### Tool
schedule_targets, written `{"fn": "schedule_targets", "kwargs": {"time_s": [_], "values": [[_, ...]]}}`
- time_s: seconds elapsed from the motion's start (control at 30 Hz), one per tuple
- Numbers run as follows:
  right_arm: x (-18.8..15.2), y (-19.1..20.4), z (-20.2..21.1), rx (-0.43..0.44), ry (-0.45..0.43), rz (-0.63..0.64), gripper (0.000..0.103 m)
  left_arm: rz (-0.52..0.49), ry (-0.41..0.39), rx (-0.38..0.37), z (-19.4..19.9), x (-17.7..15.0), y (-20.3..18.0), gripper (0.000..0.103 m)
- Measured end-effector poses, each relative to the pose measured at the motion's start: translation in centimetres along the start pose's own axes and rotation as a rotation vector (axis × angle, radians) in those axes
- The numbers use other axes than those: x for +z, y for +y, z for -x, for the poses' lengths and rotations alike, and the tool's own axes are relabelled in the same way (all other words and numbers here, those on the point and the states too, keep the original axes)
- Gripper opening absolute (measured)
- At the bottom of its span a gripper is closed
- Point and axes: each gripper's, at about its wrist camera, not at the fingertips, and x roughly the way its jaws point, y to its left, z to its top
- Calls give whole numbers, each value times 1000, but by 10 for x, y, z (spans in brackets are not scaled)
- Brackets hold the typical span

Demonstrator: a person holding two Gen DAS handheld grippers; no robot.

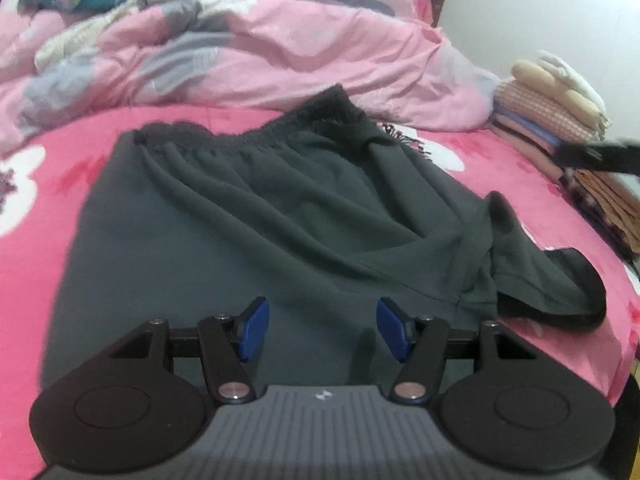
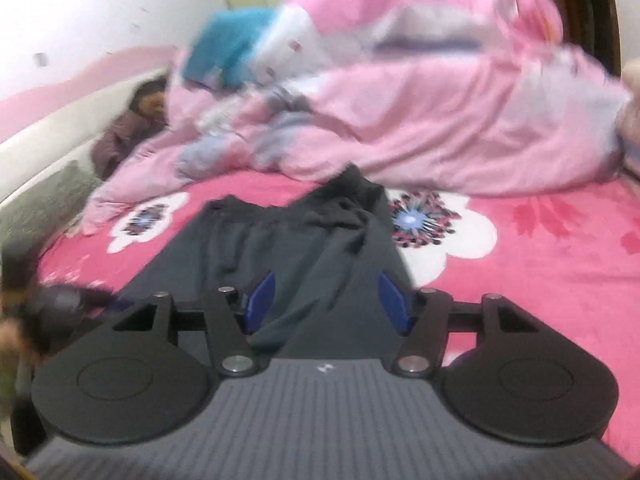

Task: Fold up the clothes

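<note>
A dark grey garment (image 1: 248,216) with a gathered elastic waistband lies spread on the pink bed sheet (image 1: 48,208); its right side is bunched and a hem curls off at the lower right. My left gripper (image 1: 322,326) hovers open just above its near edge, nothing between the blue pads (image 1: 254,328). In the right wrist view the same garment (image 2: 296,248) stretches away from me, and my right gripper (image 2: 326,300) stands open over its near part. That view is motion-blurred. The other gripper (image 1: 592,156) shows as a dark blur at the right.
A rumpled pink quilt (image 1: 280,48) is heaped at the back of the bed. A stack of folded clothes (image 1: 560,120) sits at the right edge by the wall. A teal cloth (image 2: 232,44) lies on the quilt. The flowered pink sheet (image 2: 540,248) extends right.
</note>
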Motion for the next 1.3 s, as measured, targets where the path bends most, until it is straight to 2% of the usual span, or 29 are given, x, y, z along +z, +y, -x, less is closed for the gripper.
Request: {"fn": "schedule_targets", "kwargs": {"time_s": [0.17, 0.3, 0.37, 0.4, 0.43, 0.53, 0.67, 0.77, 0.8, 0.87, 0.97, 1.0, 1.1, 1.23, 1.3], "values": [[38, -50, -103, 7, 149, -45, 57, 23, -2, -5, -22, -11, 5, 61], [38, -69, -164, -6, 237, -106, 56, 28, -56, -13, -25, -22, 8, 62], [30, -73, -178, 16, 262, -129, 37, -2, -85, -2, -25, -27, 6, 63], [27, -76, -185, 27, 274, -141, 9, -21, -95, 6, -26, -29, 3, 63], [24, -78, -190, 35, 281, -151, 3, -39, -105, 14, -27, -30, 1, 64], [24, -86, -181, 29, 231, -196, 2, -75, -121, 27, -29, -33, -5, 70], [23, -105, -156, 16, 166, -324, 2, -83, -120, 30, -30, -33, -6, 70], [21, -118, -138, 6, 117, -420, 16, -79, -121, 27, -30, -33, -5, 70], [21, -123, -132, 2, 101, -452, 28, -77, -122, 26, -30, -33, -5, 70], [19, -129, -116, 0, 67, -500, 31, -77, -122, 27, -30, -34, -5, 70], [8, -95, -43, 59, 7, -367, 37, -83, -121, 34, -30, -34, -6, 70], [3, -81, -19, 79, -10, -315, 45, -85, -120, 36, -31, -34, -7, 70], [-29, -13, 31, 152, -3, -89, 47, -82, -119, 38, -30, -34, -8, 71], [-83, 59, 45, 135, 39, 191, 48, -66, -119, 27, -31, -33, -6, 72], [-103, 82, 35, 52, 34, 328, 47, -59, -123, 21, -30, -34, -5, 72]]}}
